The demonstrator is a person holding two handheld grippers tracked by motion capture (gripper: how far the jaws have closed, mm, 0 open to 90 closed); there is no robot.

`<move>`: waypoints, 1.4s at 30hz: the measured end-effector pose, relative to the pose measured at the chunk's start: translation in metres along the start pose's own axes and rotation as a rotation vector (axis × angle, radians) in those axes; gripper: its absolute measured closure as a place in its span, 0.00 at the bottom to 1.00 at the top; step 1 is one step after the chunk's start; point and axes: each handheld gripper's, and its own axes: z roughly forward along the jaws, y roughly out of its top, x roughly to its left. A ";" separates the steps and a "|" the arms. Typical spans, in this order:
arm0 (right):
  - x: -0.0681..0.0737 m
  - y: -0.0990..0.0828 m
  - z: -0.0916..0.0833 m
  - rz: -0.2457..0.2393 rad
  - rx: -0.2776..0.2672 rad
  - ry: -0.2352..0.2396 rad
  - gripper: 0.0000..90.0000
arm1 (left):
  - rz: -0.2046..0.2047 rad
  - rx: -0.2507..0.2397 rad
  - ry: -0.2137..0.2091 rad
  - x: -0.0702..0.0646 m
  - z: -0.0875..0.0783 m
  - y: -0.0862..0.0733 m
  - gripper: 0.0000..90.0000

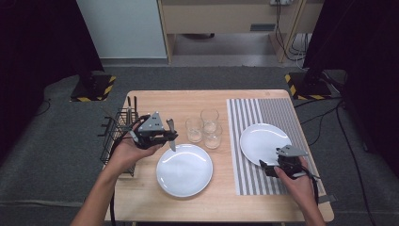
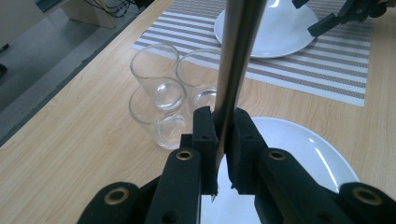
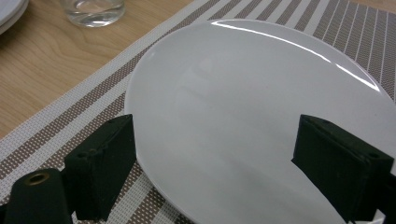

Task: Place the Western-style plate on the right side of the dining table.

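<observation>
My left gripper [image 1: 171,137] hangs above the table's left half, shut on a flat metal utensil [image 1: 172,141]. In the left gripper view the utensil [image 2: 236,51] rises steeply from between the pressed jaws [image 2: 223,135]. A white plate [image 1: 184,170] lies just below and to the right of it, seen as a near plate [image 2: 303,154] in that view. My right gripper [image 1: 266,166] stands open at the near rim of a second white plate [image 1: 263,140] on a striped placemat [image 1: 254,108]. Its jaws [image 3: 215,140] straddle that plate [image 3: 243,93] without touching it.
Three clear glasses [image 1: 203,128] stand together between the plates, close to the left gripper [image 2: 159,93]; one glass [image 3: 93,10] shows far off. A black wire rack [image 1: 117,134] sits at the table's left edge. Beyond the table are a grey floor and cabinets.
</observation>
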 end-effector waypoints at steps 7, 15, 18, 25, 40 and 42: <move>0.003 0.004 -0.001 0.017 -0.005 0.032 0.15 | 0.018 0.013 -0.012 -0.004 0.004 0.004 0.92; 0.021 0.019 0.003 -0.070 0.026 0.071 0.18 | 0.036 0.022 -0.031 -0.007 0.015 0.011 0.92; 0.027 0.032 0.005 -0.080 0.017 0.093 0.18 | 0.041 0.025 -0.036 -0.007 0.018 0.013 0.92; 0.039 0.069 0.003 -0.116 -0.016 0.077 0.15 | 0.056 0.027 -0.053 -0.010 0.027 0.019 0.91; 0.074 0.123 0.001 -0.231 -0.033 0.202 0.24 | 0.076 0.040 -0.077 -0.017 0.033 0.024 0.92; 0.077 0.127 0.003 -0.246 -0.014 0.225 0.30 | 0.077 0.041 -0.076 -0.016 0.033 0.025 0.92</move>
